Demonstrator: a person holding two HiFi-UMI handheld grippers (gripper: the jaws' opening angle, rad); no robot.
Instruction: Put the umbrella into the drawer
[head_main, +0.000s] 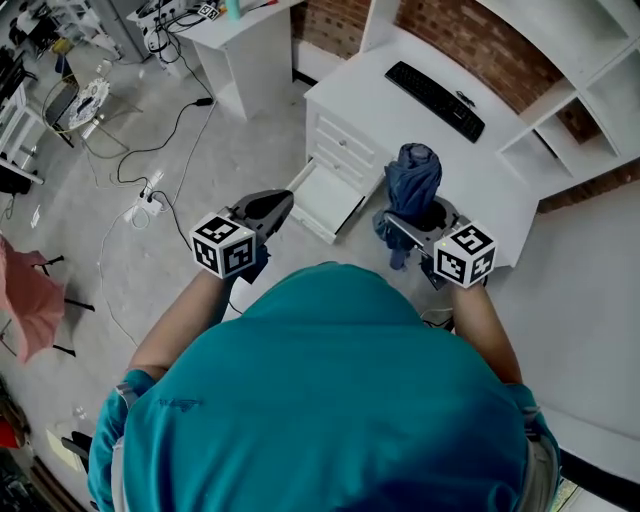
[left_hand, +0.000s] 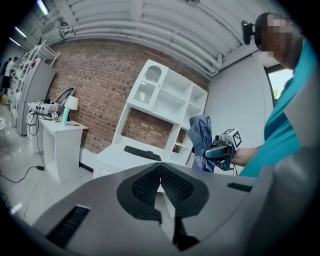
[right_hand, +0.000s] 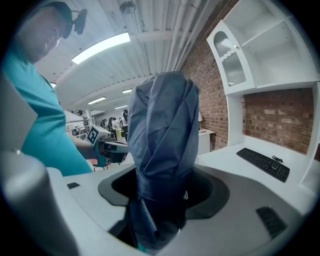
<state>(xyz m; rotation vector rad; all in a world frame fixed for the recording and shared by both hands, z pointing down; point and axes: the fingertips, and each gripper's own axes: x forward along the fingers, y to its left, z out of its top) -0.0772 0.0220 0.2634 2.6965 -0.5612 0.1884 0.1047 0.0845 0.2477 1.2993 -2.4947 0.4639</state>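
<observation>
A folded dark blue umbrella (head_main: 412, 190) stands upright in my right gripper (head_main: 420, 225), which is shut on it at the strap; it fills the right gripper view (right_hand: 162, 165) and shows at the right of the left gripper view (left_hand: 201, 140). My left gripper (head_main: 275, 208) is shut with nothing in it, its pads (left_hand: 160, 186) pressed together. It hovers left of a white drawer (head_main: 328, 198) that is pulled out from the white desk (head_main: 420, 130). The umbrella hangs to the right of the drawer, above the desk's front edge.
A black keyboard (head_main: 436, 100) lies on the desk, with white shelves (head_main: 570, 110) to its right against a brick wall. A second white table (head_main: 235, 40) stands at the back left. Cables and a power strip (head_main: 148, 200) trail over the grey floor at the left.
</observation>
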